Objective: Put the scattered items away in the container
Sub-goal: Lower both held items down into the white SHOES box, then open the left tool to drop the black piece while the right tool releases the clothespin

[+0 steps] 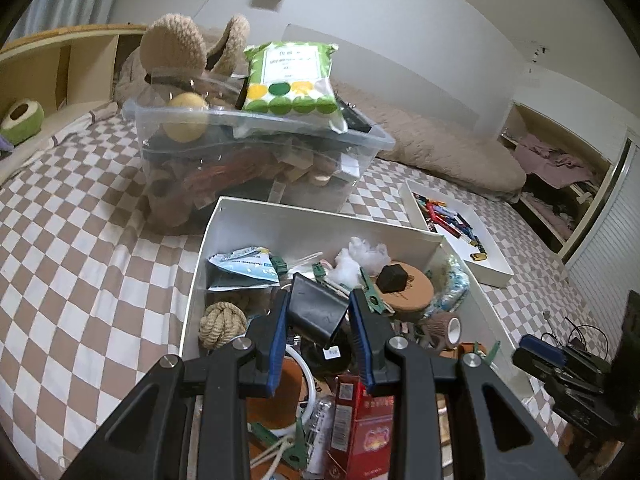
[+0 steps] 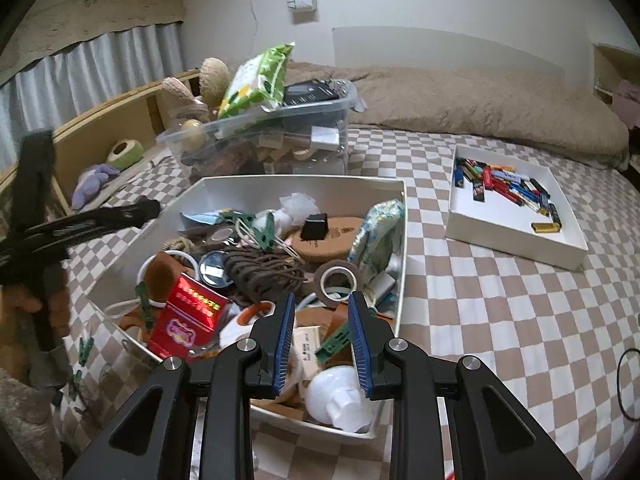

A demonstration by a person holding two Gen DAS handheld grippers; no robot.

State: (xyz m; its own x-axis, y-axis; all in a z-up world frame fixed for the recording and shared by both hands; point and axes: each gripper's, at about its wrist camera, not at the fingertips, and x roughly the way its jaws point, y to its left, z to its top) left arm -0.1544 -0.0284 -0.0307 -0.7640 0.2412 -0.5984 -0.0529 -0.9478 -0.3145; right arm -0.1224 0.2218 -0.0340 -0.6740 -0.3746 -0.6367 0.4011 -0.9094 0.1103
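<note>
The white box (image 1: 400,236), centre frame on the bed, is nearly full. My left gripper (image 1: 318,312) clamps a black pouch (image 1: 316,308) above it for dropping; my right gripper (image 2: 322,332) hovers, jaws apart, empty.

The left tool (image 1: 318,304) covers the lower part of a black wedge-shaped object (image 1: 316,306), so whether its blue pads actually press that object cannot be told. In the right wrist view the same tool (image 2: 80,220) is smeared by motion blur, and its tip is unclear. The white box (image 1: 224,216) runs off the bottom edge in the left wrist view, hiding its near wall. The red carton (image 1: 356,432) is cut off there too, its print too small to read. Contents low in the clear bin (image 1: 256,148) are murky behind the plastic. In the shallow tray (image 2: 516,216), the small colourful sticks (image 2: 508,188) are too tiny to identify. A dark ring (image 2: 628,384) is clipped by the right edge.
</note>
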